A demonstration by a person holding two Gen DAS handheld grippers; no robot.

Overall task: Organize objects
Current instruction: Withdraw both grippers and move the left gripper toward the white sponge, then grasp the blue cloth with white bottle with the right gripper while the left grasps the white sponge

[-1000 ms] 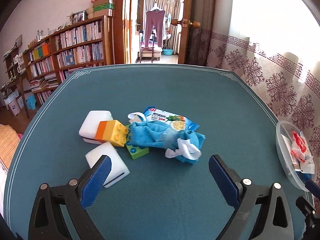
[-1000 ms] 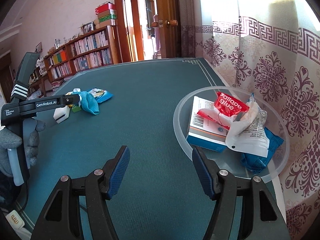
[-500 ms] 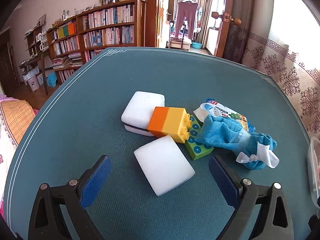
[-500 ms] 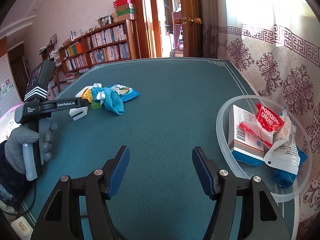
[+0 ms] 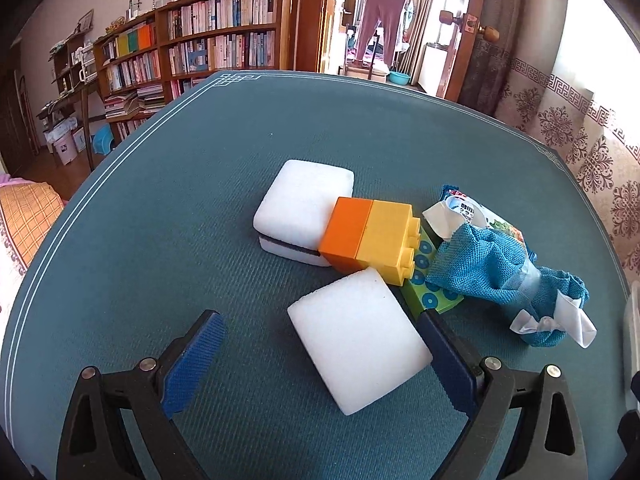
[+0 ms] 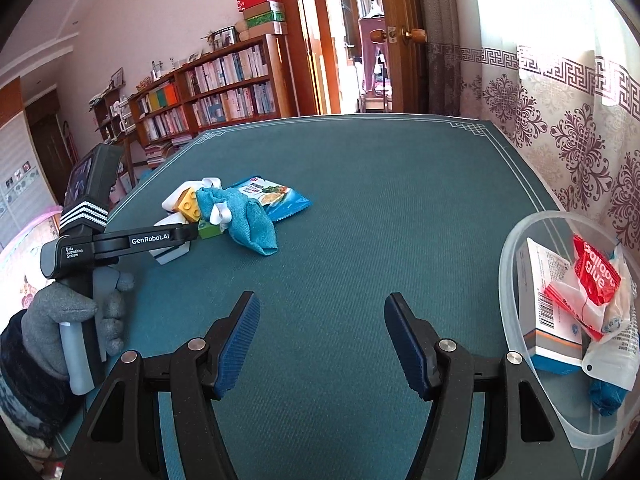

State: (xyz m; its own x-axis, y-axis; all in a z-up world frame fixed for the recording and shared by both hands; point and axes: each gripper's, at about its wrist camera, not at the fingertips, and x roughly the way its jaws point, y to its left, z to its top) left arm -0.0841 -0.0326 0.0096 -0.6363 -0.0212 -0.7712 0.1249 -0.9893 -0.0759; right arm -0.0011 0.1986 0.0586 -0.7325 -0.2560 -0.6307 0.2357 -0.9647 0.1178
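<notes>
Two white sponges (image 5: 356,338) — one blue cloth (image 5: 496,268).

Daylight floods in from the patterned curtain (image 6: 560,92) to the right of the right gripper (image 6: 320,340), blown out to white at the top right corner. The green surface (image 6: 380,200) is evenly bright, with soft shadows under each gripper. Ahead of the left gripper (image 5: 320,352) the white sponge (image 5: 358,344) is nearly overexposed. Both fisheye views bend straight lines and darken to black at the corners. Focus is sharp, without motion blur.
</notes>
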